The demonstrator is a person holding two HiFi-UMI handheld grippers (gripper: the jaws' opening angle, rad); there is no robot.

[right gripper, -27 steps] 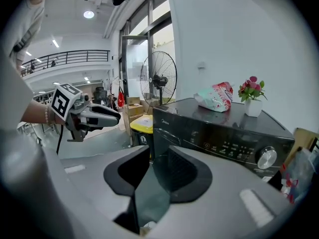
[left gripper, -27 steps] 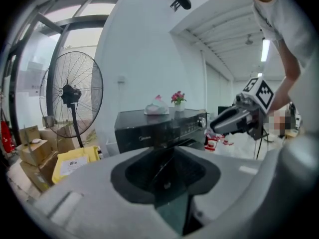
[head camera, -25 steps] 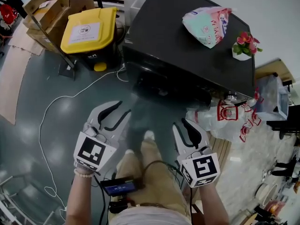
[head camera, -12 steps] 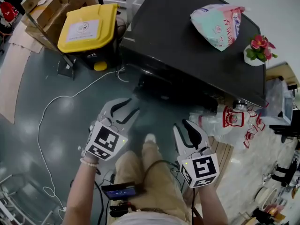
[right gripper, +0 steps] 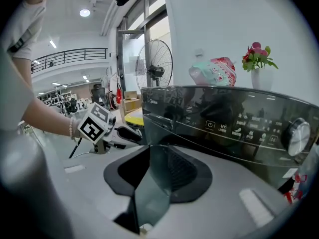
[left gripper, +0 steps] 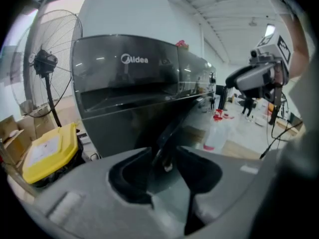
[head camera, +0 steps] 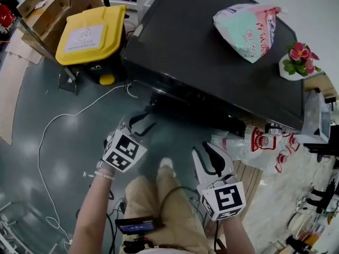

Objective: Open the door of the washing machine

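Note:
The black washing machine [head camera: 212, 62] fills the upper head view; its door looks shut. My left gripper [head camera: 142, 123] is low at the machine's front left. Its jaws are opening, and in the left gripper view [left gripper: 162, 153] a dark slanted edge of the machine's front [left gripper: 174, 126] shows in the gap. I cannot tell whether they touch it. My right gripper [head camera: 204, 151] hangs back beside my leg, open and empty. The right gripper view [right gripper: 157, 151] faces the control panel with its knob [right gripper: 298, 136].
A yellow-lidded bin [head camera: 90, 33] and cardboard boxes [head camera: 42, 12] stand left of the machine. A white cable [head camera: 58, 126] trails over the floor. A detergent bag [head camera: 249, 23] and a flower vase [head camera: 299, 60] sit on top. Plastic bags [head camera: 254, 142] lie at the right.
My left gripper has moved forward and down to the machine's front, and its jaws have spread wider. The right gripper has sunk a little, jaws unchanged.

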